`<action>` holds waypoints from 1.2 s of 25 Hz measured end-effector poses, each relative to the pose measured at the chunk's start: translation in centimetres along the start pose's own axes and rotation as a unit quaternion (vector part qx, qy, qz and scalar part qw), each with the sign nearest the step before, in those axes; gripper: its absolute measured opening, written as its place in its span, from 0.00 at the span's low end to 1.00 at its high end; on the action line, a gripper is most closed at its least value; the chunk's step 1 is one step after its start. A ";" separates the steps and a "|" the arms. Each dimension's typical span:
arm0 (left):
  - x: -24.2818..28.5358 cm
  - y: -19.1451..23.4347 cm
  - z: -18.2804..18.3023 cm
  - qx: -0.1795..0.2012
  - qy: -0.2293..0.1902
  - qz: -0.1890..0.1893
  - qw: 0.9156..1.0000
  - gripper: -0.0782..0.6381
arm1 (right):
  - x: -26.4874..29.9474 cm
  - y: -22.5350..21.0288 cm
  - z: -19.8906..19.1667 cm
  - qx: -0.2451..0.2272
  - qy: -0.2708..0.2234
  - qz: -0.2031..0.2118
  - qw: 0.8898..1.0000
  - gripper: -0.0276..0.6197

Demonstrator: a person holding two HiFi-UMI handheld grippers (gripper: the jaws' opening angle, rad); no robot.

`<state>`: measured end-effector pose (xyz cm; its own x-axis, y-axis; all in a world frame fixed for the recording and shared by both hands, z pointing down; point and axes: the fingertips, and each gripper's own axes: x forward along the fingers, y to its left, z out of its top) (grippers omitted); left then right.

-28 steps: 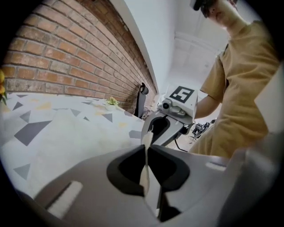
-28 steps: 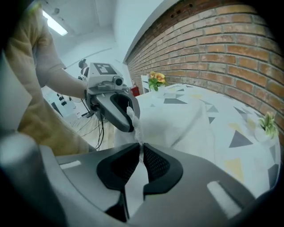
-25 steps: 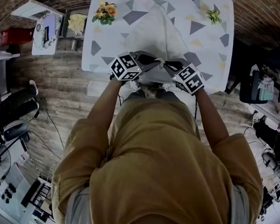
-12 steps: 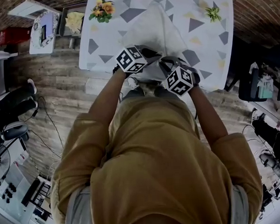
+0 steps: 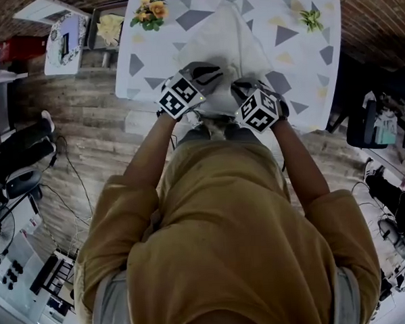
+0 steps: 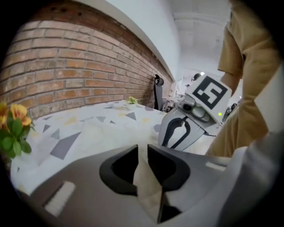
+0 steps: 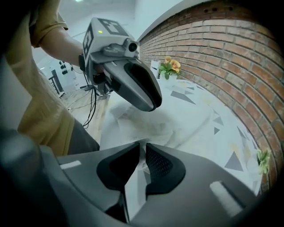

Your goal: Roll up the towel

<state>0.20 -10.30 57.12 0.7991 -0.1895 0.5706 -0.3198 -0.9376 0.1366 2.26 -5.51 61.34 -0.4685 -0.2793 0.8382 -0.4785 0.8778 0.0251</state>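
Now the left gripper point(image 6: 142, 153) is shut tight on a fold of the towel point(image 5: 226, 38), and the right gripper point(image 7: 143, 155) is likewise closed on its near edge. Compared with a second ago, the right gripper is brought closer to the left, and the left is swung to point further up the table point(image 5: 305, 58). Both are held side by side, angled downward. The towel is spread along the table's middle, its near end gathered at the jaws.

The bench point(image 5: 305, 58) carries one towel point(image 5: 230, 34), one flower bunch point(image 5: 148, 10) and one green sprig point(image 5: 310, 20); two tools show, the left tool point(image 5: 207, 74) and the right tool point(image 5: 242, 89).
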 end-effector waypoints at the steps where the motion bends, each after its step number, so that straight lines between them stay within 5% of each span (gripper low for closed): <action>1: 0.1 -0.8 0.5 0.030 0.003 -0.007 1.000 0.22 | -0.1 0.0 -0.1 -0.001 -0.001 -0.001 1.000 0.09; 5: 2.3 -2.9 0.7 0.096 0.028 -0.037 0.994 0.22 | -0.2 0.5 -0.2 -0.014 -0.001 0.001 1.000 0.09; 12: 4.8 -4.1 -1.9 0.048 0.093 -0.074 0.992 0.22 | -0.9 1.6 -0.7 -0.023 0.011 0.022 0.999 0.09; 17: 4.7 -4.3 -2.6 0.003 0.078 -0.061 0.995 0.22 | -2.4 0.7 -0.5 -0.004 -0.011 -0.008 1.000 0.09; 30: 4.9 -3.9 -2.6 0.019 0.064 -0.043 0.997 0.22 | -0.2 0.2 -1.0 -0.018 0.010 -0.026 0.999 0.09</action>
<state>4.03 -6.78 61.49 0.7501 -0.0705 0.6575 -0.2304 -0.9599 0.1599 2.98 -4.87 61.72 -0.4273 -0.3179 0.8464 -0.4748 0.8756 0.0891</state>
